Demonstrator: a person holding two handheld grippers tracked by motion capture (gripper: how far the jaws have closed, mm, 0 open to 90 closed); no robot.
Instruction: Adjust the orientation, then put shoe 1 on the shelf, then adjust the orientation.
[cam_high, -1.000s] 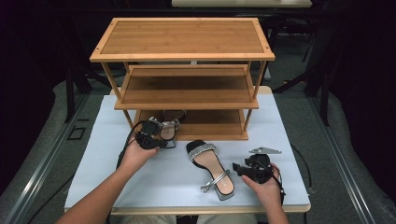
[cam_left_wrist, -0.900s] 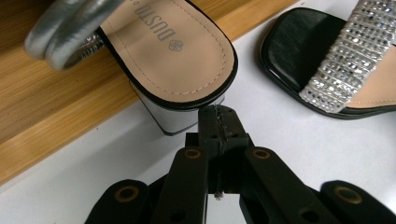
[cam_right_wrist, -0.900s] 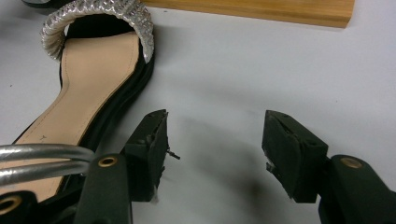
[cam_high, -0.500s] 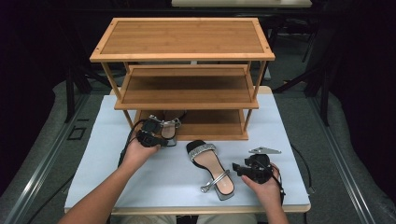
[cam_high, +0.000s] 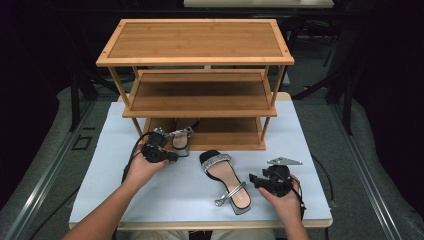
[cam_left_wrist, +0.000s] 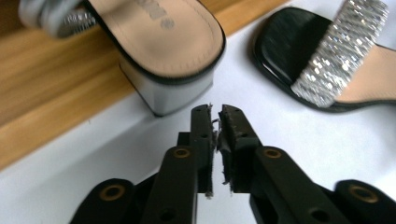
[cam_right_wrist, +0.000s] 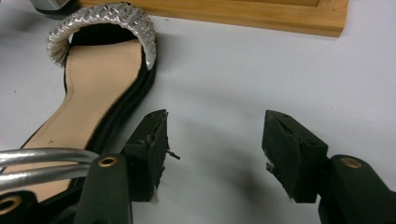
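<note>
One black sandal with a silver strap (cam_high: 181, 137) rests on the bottom shelf of the wooden rack (cam_high: 195, 40), its block heel (cam_left_wrist: 163, 42) jutting over the shelf's front edge. My left gripper (cam_high: 172, 156) sits just in front of that heel. Its jaws (cam_left_wrist: 215, 109) have just been opening and stand a sliver apart with nothing between them. The matching sandal (cam_high: 225, 180) lies flat on the white table cover, toe toward the rack. My right gripper (cam_high: 254, 179) rests beside its heel end, and its jaws (cam_right_wrist: 212, 126) stand wide open over bare table, the sandal (cam_right_wrist: 102, 88) to their left.
The rack has three bamboo shelves; the top (cam_high: 195, 40) and middle (cam_high: 200, 95) ones hold nothing. The bottom shelf (cam_high: 230, 131) has free room to the right of the sandal. The white table cover (cam_high: 310, 145) ends near both forearms. Cables trail from each gripper.
The left gripper has eased back very slightly from the sandal on the shelf. The right hand and both sandals have stayed where they were.
</note>
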